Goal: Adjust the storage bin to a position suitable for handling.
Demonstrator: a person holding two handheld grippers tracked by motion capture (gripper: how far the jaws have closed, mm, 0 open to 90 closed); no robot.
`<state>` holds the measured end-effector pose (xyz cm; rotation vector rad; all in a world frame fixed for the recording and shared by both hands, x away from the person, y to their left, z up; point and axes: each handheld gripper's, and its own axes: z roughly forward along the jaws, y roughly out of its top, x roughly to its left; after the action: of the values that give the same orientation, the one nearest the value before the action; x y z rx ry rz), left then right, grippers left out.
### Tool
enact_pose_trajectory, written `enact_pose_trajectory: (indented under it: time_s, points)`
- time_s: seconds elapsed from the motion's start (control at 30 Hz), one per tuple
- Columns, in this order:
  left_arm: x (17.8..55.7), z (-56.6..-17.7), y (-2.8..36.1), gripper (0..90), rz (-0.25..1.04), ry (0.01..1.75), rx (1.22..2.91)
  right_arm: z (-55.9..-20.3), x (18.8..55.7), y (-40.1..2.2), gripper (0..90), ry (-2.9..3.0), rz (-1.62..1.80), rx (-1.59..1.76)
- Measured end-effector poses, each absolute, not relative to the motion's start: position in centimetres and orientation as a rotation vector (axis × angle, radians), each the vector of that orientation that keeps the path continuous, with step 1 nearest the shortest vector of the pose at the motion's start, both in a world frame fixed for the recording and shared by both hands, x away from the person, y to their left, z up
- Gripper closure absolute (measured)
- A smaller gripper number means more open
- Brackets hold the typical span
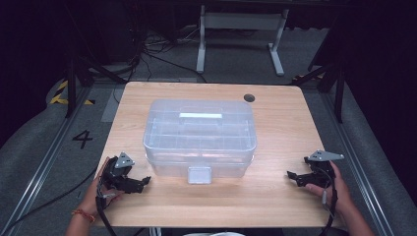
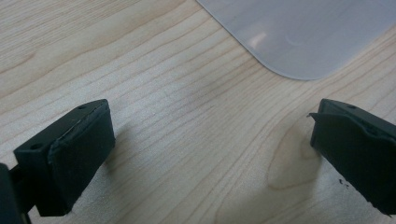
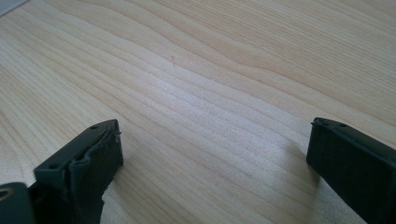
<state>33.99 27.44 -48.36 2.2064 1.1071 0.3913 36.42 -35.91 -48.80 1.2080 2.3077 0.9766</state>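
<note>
Both hands rest low at the near corners of the light wooden table (image 1: 280,128), left gripper (image 1: 142,183) and right gripper (image 1: 291,175) released, jaws wide, holding nothing. The clear lidded plastic storage box (image 1: 199,135) sits centred between them, bare wood on either side.

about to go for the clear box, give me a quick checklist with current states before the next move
1. Left gripper fingers open, nothing between them: ok.
2. Right gripper fingers open, nothing between them: ok.
3. Clear storage box lid on and level: ok.
4. Front latch down against the box's front: ok; whether it is locked: cannot tell.
5. Bare table between each gripper and the box: ok.
6. Box contents: cannot tell, walls too cloudy.
</note>
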Motion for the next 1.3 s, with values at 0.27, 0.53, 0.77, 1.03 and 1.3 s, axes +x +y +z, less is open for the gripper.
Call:
enact_pose_trajectory:
  time_s: [0.27,0.53,0.77,1.03,1.3]
  points:
    - [33.8,-48.4,27.3,0.5,0.384,1.081,2.213,-48.8,36.5,-36.1,3.8,2.312,0.983,1.202]
    - [34.0,-48.3,27.5,0.5,0.38,1.046,2.232,-48.7,36.3,-36.6,14.8,2.286,0.993,1.218]
    - [34.2,-48.4,27.5,0.3,0.369,1.044,2.233,-48.4,36.0,-36.3,22.9,2.274,0.975,1.16]
    - [34.2,-48.4,27.5,0.3,0.37,1.045,2.233,-47.5,35.7,-35.8,25.4,2.204,1.013,1.099]
    - [34.2,-48.3,27.5,0.2,0.366,1.044,2.235,-46.2,36.5,-35.6,25.4,2.18,1.073,1.099]
